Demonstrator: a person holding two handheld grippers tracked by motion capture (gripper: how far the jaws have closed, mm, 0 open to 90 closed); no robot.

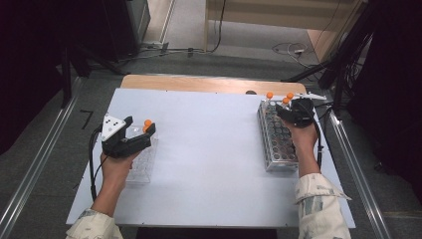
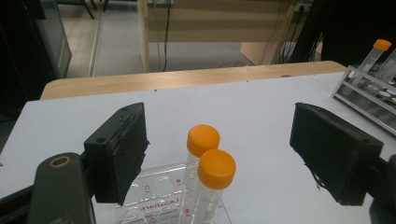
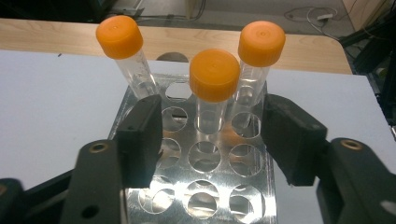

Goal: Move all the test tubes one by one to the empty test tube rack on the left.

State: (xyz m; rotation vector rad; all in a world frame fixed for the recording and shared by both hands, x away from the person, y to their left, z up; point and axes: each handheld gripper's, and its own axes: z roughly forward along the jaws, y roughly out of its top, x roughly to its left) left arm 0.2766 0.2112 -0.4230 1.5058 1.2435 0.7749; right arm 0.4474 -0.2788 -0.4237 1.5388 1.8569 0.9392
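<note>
I have two orange-capped tubes (image 2: pixel 209 161) in the clear rack (image 2: pixel 161 196), left gripper (image 2: pixel 224 154) gaping around them, while my right gripper (image 3: pixel 212 135) brackets, unclamped, the middle tube (image 3: pixel 214 88) of three left in the metal rack (image 3: pixel 205 186).

Orange-capped tubes: 5 total. 3 in the metal rack (image 3: pixel 205 186), e.g. the middle tube (image 3: pixel 213 88); 2 in the clear rack (image 2: pixel 159 198), e.g. the near tube (image 2: pixel 212 186). Racks: 2. Hand-held grippers: 2. Desk (image 1: pixel 209 144): 1.

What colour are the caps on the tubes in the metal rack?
Orange caps, clearest in the right gripper view.
</note>
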